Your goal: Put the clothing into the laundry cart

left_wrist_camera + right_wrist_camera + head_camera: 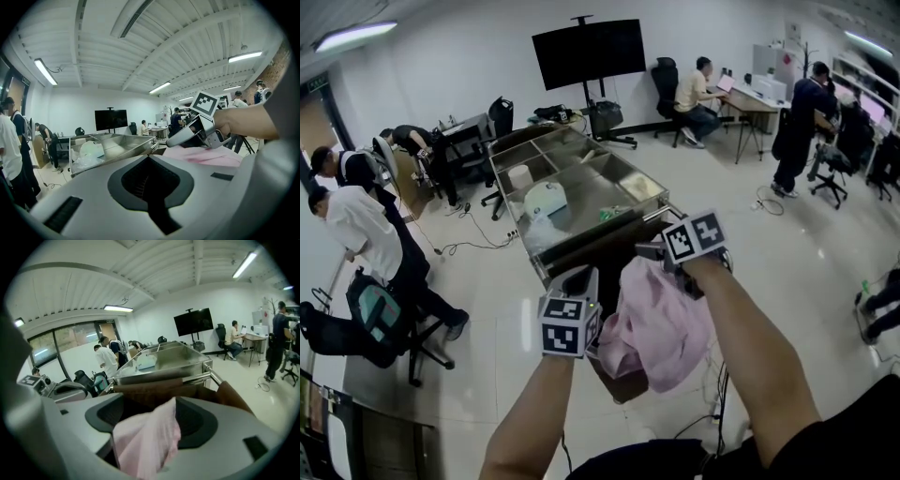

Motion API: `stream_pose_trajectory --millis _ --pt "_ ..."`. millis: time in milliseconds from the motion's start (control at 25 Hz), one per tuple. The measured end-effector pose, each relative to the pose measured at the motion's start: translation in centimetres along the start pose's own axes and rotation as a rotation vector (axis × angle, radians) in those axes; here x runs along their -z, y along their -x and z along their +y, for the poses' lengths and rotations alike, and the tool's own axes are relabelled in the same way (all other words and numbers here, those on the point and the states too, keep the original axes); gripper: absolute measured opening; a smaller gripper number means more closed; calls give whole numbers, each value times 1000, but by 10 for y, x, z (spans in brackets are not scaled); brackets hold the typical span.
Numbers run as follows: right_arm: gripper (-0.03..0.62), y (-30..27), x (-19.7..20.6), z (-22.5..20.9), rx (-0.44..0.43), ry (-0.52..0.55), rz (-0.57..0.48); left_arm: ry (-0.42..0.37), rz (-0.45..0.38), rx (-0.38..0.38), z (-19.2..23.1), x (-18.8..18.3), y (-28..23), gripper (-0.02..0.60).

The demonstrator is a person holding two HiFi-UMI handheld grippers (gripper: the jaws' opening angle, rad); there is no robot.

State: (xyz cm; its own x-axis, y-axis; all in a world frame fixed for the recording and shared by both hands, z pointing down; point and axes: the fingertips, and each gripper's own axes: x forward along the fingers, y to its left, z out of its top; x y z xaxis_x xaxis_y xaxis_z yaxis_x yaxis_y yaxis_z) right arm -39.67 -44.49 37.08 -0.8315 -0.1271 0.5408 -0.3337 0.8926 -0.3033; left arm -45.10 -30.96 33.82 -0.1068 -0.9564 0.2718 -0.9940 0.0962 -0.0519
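In a bright office, under a dark wall-side screen (589,52) on a stand, a stainless-steel trolley (600,183) with divided trays fills the middle of the room. Just in front of it, nearest the person, stands the brown fabric laundry cart (146,384), its mouth dark and open. A pink garment (661,323) hangs bunched over that mouth, between the two hand-held tools and not yet down inside. The right gripper (152,416) points down toward the cart with its jaws spread wide. A fold of the garment lies loose between them, draped rather than pinched, so the grip reads as released. The left gripper (149,180) sits just beside the garment's near edge, its jaws drawn together with nothing between them. The step in hand appears to be the drop. To do it well, the right tool should probably stay open and draw clear upward, so the cloth slides off the pads instead of snagging on them. The bulk of the fabric needs to be over the opening, not over the rim. The left tool looks well placed to nudge any trailing edge inward if it catches the brown lip. The garment itself is pale pink, thin and soft. It is crumpled into loose folds with one peaked corner standing up between the right jaws, and no buttons or print can be made out.
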Motion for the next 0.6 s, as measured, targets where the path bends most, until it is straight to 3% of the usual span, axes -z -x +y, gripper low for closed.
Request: stream_pose_trajectory --millis 160,600 --pt "371 16 -17 -2 19 -5 -88 1 -3 4 -3 0 -1 0" --pt "370 55 -27 20 44 38 -192 -7 -31 35 -20 -9 12 0"
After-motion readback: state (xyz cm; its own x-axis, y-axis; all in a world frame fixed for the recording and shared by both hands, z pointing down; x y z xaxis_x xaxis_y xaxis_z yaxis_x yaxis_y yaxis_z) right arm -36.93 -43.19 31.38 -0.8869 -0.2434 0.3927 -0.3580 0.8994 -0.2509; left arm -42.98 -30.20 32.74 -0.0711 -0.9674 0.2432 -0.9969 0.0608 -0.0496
